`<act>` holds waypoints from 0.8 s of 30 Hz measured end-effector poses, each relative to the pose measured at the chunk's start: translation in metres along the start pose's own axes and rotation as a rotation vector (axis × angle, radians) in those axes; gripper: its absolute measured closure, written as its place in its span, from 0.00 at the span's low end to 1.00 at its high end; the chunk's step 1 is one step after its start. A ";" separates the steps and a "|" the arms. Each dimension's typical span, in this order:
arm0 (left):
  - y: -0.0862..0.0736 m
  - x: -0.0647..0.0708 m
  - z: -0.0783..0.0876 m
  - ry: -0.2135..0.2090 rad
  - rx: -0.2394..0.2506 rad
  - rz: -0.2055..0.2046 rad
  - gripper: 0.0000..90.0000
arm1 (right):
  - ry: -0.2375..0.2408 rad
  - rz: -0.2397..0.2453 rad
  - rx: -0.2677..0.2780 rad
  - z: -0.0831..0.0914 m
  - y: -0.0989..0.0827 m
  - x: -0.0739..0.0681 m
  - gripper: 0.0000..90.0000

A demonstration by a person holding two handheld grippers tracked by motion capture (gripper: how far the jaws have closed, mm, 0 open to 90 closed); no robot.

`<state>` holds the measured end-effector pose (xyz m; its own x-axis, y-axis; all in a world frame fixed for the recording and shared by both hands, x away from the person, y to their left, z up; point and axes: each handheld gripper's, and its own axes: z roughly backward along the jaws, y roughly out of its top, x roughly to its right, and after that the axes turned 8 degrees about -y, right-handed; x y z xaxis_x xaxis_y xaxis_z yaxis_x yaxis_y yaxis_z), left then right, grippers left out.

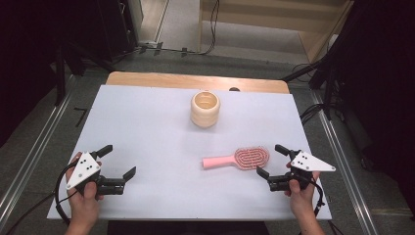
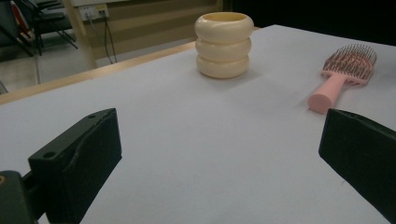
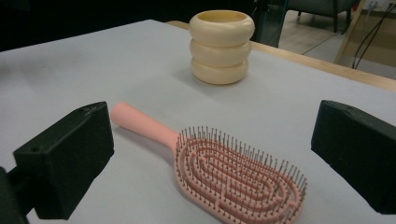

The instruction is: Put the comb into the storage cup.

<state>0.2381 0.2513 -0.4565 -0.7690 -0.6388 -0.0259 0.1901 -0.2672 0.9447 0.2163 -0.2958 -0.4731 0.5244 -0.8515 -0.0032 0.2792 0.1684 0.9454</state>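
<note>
Where right gripper [image 3: 212, 154] looks, hairbrush [image 3: 224, 165] bristles

High view looks down; gripper views, low, share the hairbrush [image 1: 238, 159].

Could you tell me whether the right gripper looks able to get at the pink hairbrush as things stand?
Probably yes: the right gripper stands open just beside the pink hairbrush, whose bristled head lies right before its jaws, with nothing between them on the white table.

Matt pink plastic hairbrush [image 3: 224, 172] beside a smooth, satin-finished cream ribbed pot [image 1: 205, 108] on a matt white surface [image 1: 147, 127].
</note>
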 end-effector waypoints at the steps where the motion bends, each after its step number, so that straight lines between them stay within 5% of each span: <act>1: 0.002 0.001 -0.001 -0.004 -0.003 0.000 0.00 | -0.004 -0.002 0.003 0.002 -0.001 0.001 0.00; 24: 0.047 0.012 -0.049 -0.123 -0.081 -0.045 0.00 | -0.048 -0.056 0.004 0.026 -0.026 0.027 0.00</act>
<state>0.2683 0.1958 -0.4281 -0.8458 -0.5329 -0.0230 0.1983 -0.3541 0.9140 0.2022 -0.3357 -0.4892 0.4693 -0.8821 -0.0402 0.3035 0.1184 0.9454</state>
